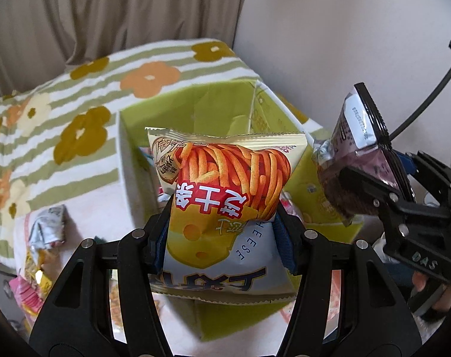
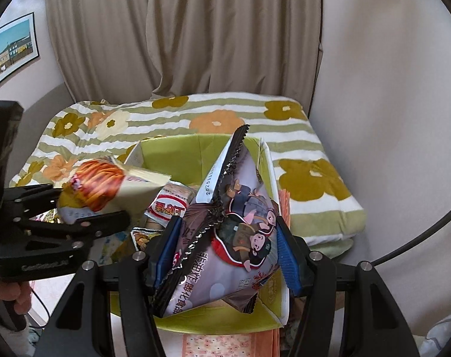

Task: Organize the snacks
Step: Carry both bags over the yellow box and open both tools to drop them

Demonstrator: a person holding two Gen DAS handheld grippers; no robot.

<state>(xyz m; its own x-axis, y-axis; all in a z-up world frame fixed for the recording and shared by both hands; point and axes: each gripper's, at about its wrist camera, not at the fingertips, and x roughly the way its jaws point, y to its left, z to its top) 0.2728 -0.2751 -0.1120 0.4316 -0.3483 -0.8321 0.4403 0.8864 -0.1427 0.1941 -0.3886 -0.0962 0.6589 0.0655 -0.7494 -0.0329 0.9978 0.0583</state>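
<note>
Both claws are loaded: left gripper [image 1: 225,223] pinches a puffy yellow-and-orange cheese-stick bag [image 1: 225,202], right gripper [image 2: 225,238] squeezes a purple-grey cartoon snack pouch [image 2: 234,232], both hanging over the lime-green open cardboard box [image 2: 177,154]. Some packets already sit inside; a few loose foil wrappers [image 1: 45,232] wait outside. Roughly midway, I'd guess.

I read "CHEESE" in grey caps, partly cut off, on the lower white panel of the cheese-stick bag [image 1: 225,196], w/ large white Chinese chars on its red band, upside down to me. At 3 o'clock, "DAS" is on the black body of the right gripper [image 1: 374,190]. The purple snack bag [image 2: 225,238] carries a date code starting "2025" on its white strip, plus vertical Chinese print. The red-label packet [image 2: 166,206] shows white chars, inverted.
</note>
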